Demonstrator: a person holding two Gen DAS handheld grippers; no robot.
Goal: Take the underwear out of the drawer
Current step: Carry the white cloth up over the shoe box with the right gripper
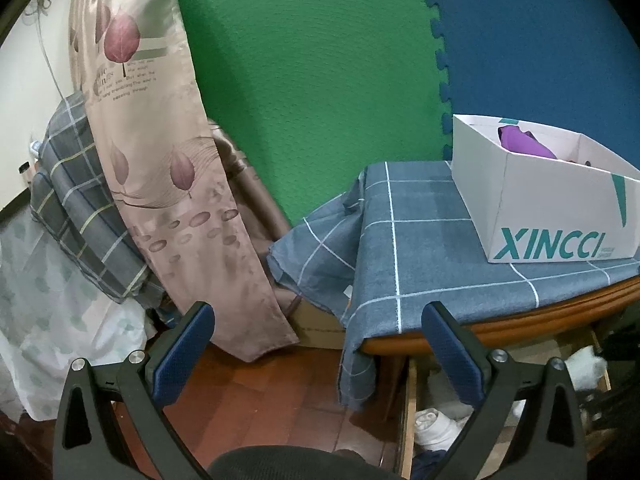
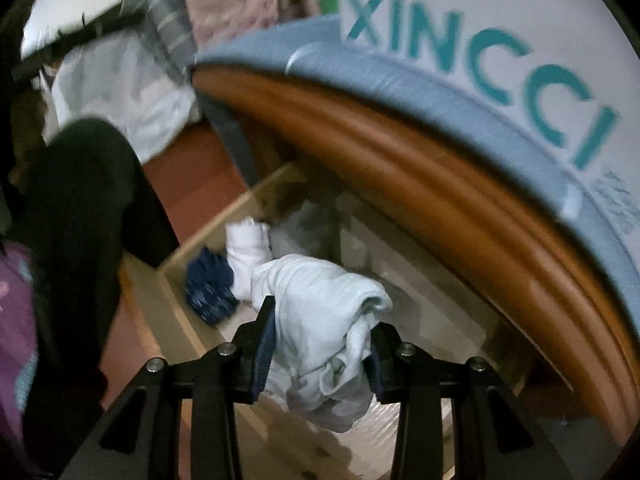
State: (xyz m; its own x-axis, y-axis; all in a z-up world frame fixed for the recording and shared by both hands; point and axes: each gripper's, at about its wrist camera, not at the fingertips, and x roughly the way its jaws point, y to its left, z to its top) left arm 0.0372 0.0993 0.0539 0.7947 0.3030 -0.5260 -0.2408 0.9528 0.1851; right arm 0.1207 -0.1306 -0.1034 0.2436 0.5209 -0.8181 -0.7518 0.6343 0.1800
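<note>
White shoebox (image 1: 552,208) on checked blue cloth: side panel bears large teal brand lettering "XINCCI"; small grey print to right of it, too small to read. Teal slanted stripe above lettering near box corner.

Same shoebox (image 2: 500,40) in right wrist view: "XINCCI" in teal, blurred but legible; tiny grey print beyond last letter unreadable.

Leaf-print curtain (image 1: 132,80): printed dark text block beside stem of red leaf; only fragments legible, "...ngs" in larger type, smaller lines beneath too distorted to read reliably.
</note>
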